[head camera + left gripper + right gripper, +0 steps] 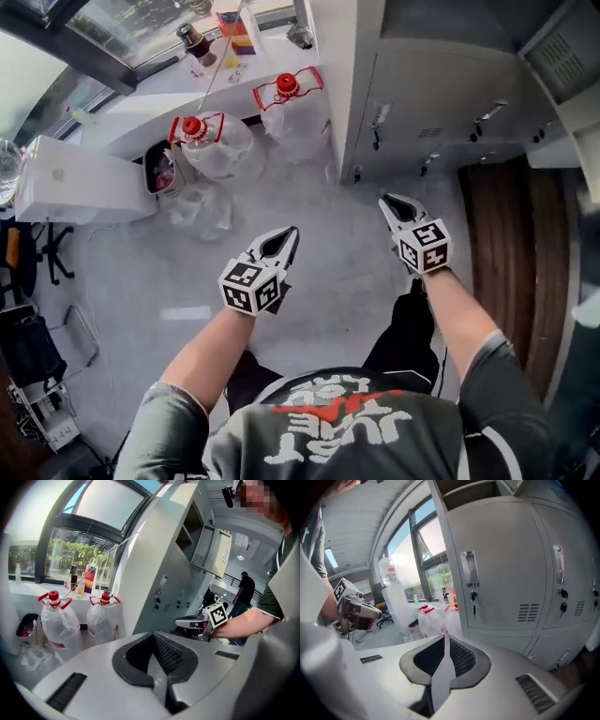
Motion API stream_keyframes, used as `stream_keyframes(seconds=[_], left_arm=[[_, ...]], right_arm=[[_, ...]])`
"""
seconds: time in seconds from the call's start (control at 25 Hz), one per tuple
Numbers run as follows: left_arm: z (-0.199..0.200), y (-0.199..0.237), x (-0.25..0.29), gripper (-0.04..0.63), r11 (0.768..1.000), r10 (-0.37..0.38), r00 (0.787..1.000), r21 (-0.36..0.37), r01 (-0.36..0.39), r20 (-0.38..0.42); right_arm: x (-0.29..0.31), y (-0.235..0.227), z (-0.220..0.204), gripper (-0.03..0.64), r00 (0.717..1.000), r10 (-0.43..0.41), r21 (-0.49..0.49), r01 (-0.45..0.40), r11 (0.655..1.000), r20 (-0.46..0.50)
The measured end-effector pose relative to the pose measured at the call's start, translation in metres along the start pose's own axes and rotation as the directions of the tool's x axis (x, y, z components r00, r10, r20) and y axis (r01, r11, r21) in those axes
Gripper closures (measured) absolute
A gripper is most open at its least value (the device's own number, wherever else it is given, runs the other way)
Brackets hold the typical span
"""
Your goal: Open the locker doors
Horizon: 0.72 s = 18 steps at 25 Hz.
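The left gripper (289, 234) has its jaws pressed together with nothing between them, the ribbed black pads meeting along one seam. The right gripper (388, 201) is the same, clenched and empty. Each is carried on a bare forearm (211, 352) reaching out from a grey sleeve, and both hang in the air above a pale grey floor (328, 281), touching nothing. The left one sits lower and to the left; the right one is further forward, with its tips aimed at the foot of a bank of grey metal lockers (422, 103).

In the right gripper view the locker doors (501, 564) fill the frame ahead, near but apart from the jaws. The doors facing it are closed, each with an upright silver handle (468, 568) and a small lock below it, and vent slots (528, 612) lower down.

Left of the lockers two large clear water bottles (214, 142) with red caps stand on the floor beside a dark bin (161, 172), under a white windowsill (159, 89). A strip of dark wood flooring (506, 262) runs along the right
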<state>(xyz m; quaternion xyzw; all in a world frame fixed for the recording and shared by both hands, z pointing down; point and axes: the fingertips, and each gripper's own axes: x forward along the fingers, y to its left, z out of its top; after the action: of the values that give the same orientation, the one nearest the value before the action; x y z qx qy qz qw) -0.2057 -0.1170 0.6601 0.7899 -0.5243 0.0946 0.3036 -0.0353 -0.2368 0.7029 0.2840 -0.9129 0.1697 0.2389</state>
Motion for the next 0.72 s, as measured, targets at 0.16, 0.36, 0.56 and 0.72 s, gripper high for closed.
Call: stream_keyframes(seconds=[0.16,0.36,0.56,0.72], left_arm=[[-0.049,0.050,0.019,0.598,1.000,0.020,1.000,0.017,-0.020,0.007],[-0.117,0.075,0.069,0.598,0.997,0.073,0.997,-0.033,-0.073,-0.002],[-0.150,0.093,0.125,0.598,0.994,0.105,0.994,-0.014,-0.105,-0.005],[-0.166,0.103,0.161,0.598,0.995,0.096,0.995,-0.005,-0.096,-0.011]], right_arm=[[0.059,-0.001,-0.036,0.561,1.000,-0.017,0.002,0.017,1.000,0.002],[0.098,-0.025,-0.086,0.561,1.000,-0.011,-0.022,0.011,1.000,-0.010],[0.137,-0.061,-0.123,0.561,1.000,-0.009,-0.033,0.009,0.999,0.006],[0.168,-0.086,-0.145,0.560,1.000,-0.025,-0.046,0.026,0.999,0.019]])
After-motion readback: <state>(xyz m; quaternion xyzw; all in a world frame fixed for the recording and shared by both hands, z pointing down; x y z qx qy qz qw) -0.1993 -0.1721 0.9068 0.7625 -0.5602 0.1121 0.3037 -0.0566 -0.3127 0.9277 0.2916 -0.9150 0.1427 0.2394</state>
